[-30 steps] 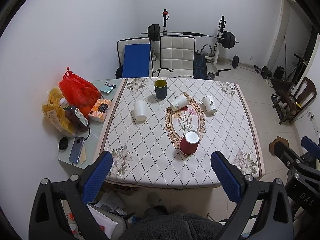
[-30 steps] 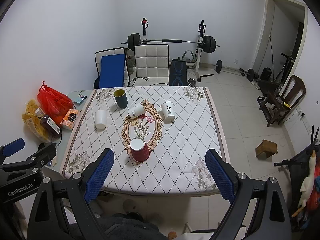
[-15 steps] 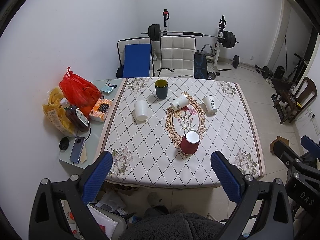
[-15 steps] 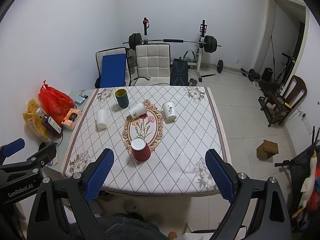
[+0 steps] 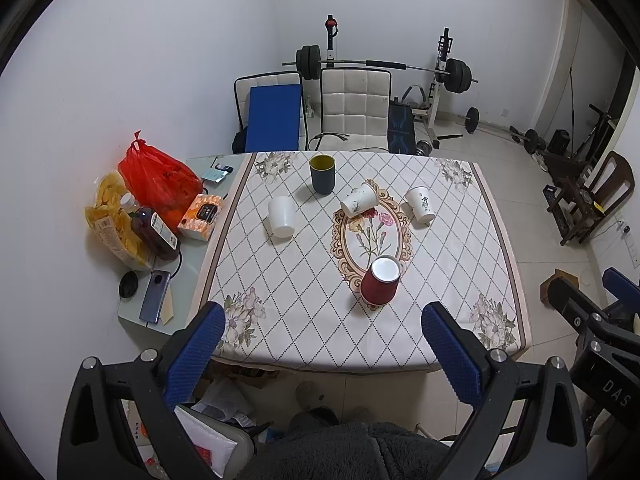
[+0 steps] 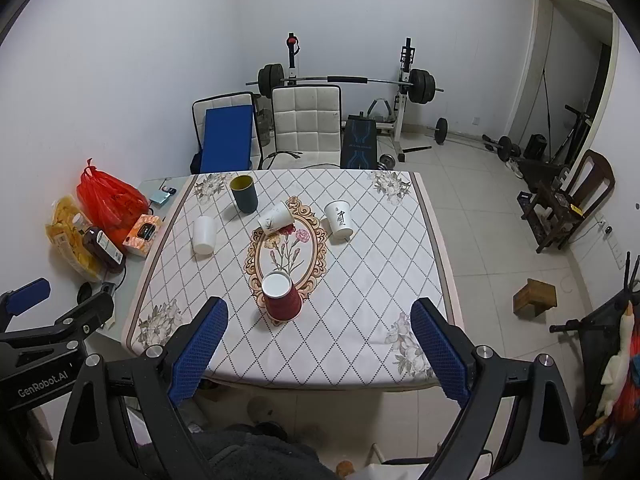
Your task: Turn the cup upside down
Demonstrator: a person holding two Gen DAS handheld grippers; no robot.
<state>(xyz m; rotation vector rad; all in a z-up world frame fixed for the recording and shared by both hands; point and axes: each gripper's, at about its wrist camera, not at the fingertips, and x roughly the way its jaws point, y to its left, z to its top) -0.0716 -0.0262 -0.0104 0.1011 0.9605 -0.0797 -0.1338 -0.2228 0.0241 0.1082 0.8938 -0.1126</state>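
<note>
Both grippers are hovering above the near edge of the counter point(image 5: 460, 248), well apart from every cup. The left gripper point(image 5: 320, 344) is holding its blue, dimple-textured fingers point(image 5: 196, 350) wide apart with nothing between them; the right gripper point(image 6: 320, 340) is likewise keeping its fingers point(image 6: 438, 348) spread and unloaded. The red paper cup point(image 5: 379, 286) is resting mouth-down on the near end of the oval floral medallion, white base facing up, its tapered wall leaning slightly. A dark green cylindrical mug point(image 5: 322, 173) is standing upright at the far side; a printed white paper cup point(image 5: 359, 200) is lying tilted on the medallion's far rim, another printed cup point(image 5: 421, 204) is sitting to its right, and a plain white cup point(image 5: 281, 216) is sitting inverted at the left. The counter is wearing a quilted, diamond-patterned cloth. Only the left wrist view is showing the smartphone point(image 5: 154, 297) on the glass side table; only the right wrist view is showing the wooden block point(image 6: 535, 300) in full and the left gripper's "GenRobot.AI" lettering.
</note>
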